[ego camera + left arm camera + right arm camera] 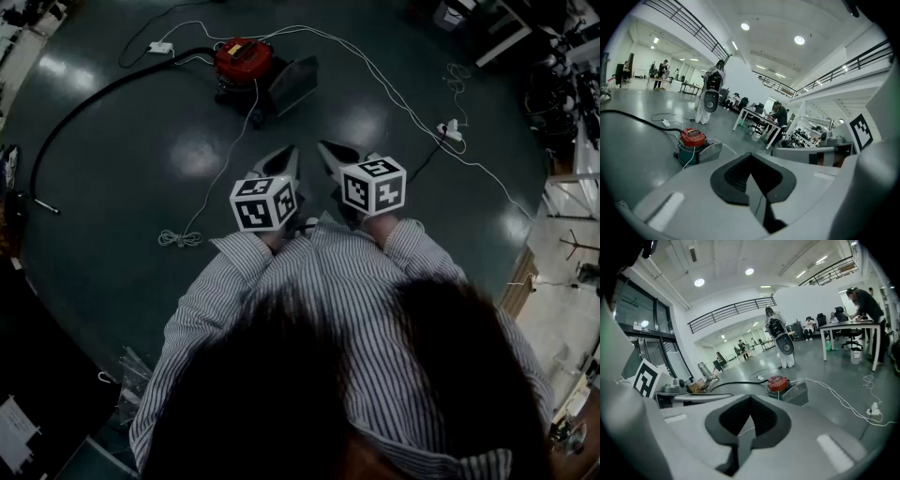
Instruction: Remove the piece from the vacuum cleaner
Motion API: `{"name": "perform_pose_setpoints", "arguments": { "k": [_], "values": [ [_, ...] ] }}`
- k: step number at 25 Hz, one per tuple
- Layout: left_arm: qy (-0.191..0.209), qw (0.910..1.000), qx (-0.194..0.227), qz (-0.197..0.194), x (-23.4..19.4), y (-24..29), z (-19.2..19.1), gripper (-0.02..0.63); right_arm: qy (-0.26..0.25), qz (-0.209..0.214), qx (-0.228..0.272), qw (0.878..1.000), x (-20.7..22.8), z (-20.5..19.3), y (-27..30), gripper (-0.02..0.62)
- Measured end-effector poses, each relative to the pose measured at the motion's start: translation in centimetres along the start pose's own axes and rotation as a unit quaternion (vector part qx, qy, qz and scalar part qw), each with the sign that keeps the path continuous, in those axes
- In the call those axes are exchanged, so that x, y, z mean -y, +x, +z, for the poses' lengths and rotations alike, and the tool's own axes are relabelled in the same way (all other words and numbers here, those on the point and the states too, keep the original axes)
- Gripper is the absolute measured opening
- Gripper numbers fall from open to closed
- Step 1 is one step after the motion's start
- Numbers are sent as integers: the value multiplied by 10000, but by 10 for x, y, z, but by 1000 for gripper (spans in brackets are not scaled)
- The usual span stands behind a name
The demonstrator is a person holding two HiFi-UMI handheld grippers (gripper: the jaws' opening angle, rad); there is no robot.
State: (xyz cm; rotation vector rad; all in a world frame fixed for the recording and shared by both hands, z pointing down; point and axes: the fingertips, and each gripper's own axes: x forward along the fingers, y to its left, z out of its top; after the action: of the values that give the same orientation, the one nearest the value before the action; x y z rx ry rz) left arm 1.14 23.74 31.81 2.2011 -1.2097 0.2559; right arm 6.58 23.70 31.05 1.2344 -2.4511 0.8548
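Observation:
A vacuum cleaner (243, 60) with a red top stands on the dark floor ahead of me, about a metre off. A grey flat piece (293, 83) leans against its right side. Its black hose (89, 101) curves away to the left. My left gripper (289, 153) and right gripper (325, 148) are held side by side in front of my chest, pointing at the vacuum cleaner. Both are shut with nothing between the jaws. The left gripper view shows the vacuum cleaner (692, 139) and the grey piece (710, 151) beyond the shut tips (750, 157). In the right gripper view the vacuum cleaner (777, 383) lies past the tips (750, 400).
White cables cross the floor to a power strip (452, 131) at the right, and a small coil (178, 239) lies at the left. A second power strip (159, 47) sits far left of the vacuum cleaner. Desks (757, 119) and people stand far back.

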Motion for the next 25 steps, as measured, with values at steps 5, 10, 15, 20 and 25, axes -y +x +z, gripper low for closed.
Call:
{"name": "perform_pose_setpoints", "arguments": {
  "k": [5,10,15,20,25],
  "values": [
    [-100,9999,48,99,-10,1,5,6,198,-51,74,9998,7,2,1,2],
    [-36,9999,73,108,-10,0,7,6,145,9,59,9999,3,3,3,2],
    [-26,9999,100,125,-12,2,9,6,14,66,84,9999,0,8,6,2],
    [14,9998,132,118,-9,6,13,6,-81,196,164,9996,0,15,8,2],
    [-97,9997,130,176,-12,18,16,6,-19,331,164,9993,8,21,13,2]
  ]
}}
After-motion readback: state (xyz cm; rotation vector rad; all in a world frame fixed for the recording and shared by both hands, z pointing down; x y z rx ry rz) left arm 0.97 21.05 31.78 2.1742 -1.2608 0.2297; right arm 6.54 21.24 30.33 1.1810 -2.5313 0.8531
